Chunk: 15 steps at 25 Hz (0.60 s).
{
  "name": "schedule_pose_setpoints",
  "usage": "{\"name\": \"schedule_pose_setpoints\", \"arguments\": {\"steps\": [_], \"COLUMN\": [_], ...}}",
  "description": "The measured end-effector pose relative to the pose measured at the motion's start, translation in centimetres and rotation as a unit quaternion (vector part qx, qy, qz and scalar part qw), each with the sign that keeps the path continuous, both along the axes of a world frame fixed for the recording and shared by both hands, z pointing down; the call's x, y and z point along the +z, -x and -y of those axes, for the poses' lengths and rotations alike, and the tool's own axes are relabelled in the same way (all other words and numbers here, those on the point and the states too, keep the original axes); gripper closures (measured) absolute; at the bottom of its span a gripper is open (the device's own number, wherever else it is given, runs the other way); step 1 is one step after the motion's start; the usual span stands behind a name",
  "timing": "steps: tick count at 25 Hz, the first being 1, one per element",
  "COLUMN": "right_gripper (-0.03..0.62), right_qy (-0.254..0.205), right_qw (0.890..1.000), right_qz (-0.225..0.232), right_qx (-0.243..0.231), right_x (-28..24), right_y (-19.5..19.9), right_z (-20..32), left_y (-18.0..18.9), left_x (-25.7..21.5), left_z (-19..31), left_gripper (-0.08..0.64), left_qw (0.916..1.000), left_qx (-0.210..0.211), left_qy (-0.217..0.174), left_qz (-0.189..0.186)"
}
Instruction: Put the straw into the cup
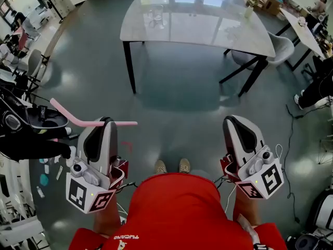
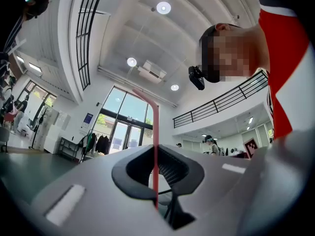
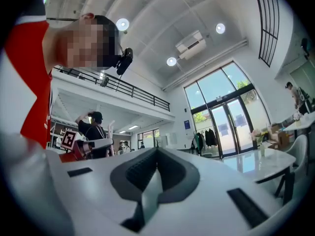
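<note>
Left gripper (image 1: 106,123), lower left: jaws pinching the pink straw (image 1: 73,117), held crosswise, bent end toward the left edge. Right gripper (image 1: 232,120), lower right: jaws pressed together, nothing between them. Clear cup (image 1: 157,14): upper centre, standing on the pale tabletop (image 1: 208,30), well apart from both grippers.

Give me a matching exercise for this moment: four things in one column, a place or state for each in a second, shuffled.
1. straw
2. cup
3. right gripper
4. left gripper

A. on the table ahead
B. jaws together, nothing between them
C. pink, held crosswise
D. shut on the straw

Pairs: 1-C, 2-A, 3-B, 4-D
</note>
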State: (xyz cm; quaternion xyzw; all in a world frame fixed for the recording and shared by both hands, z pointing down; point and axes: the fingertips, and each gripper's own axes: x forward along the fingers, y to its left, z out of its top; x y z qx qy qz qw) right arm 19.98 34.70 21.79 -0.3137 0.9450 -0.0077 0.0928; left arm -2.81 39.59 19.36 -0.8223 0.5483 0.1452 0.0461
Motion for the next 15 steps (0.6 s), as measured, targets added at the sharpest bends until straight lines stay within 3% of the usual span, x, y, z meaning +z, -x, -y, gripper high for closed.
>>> {"name": "schedule_pose_setpoints", "arguments": {"steps": [15], "right_gripper": [0.591], "right_qy": [-0.009], "right_qw": [1.000], "right_qz": [-0.023], "right_qx": [0.001], "right_x": [-1.2], "right_y": [7.1], "right_z": [0.7], "left_y": [4.3], "left_x": [0.6], "left_z": [0.9], "left_gripper": [0.537], "left_qw": [0.9988], "left_qx": [0.032], "left_qy": [-0.018], "left_qz": [-0.032]}}
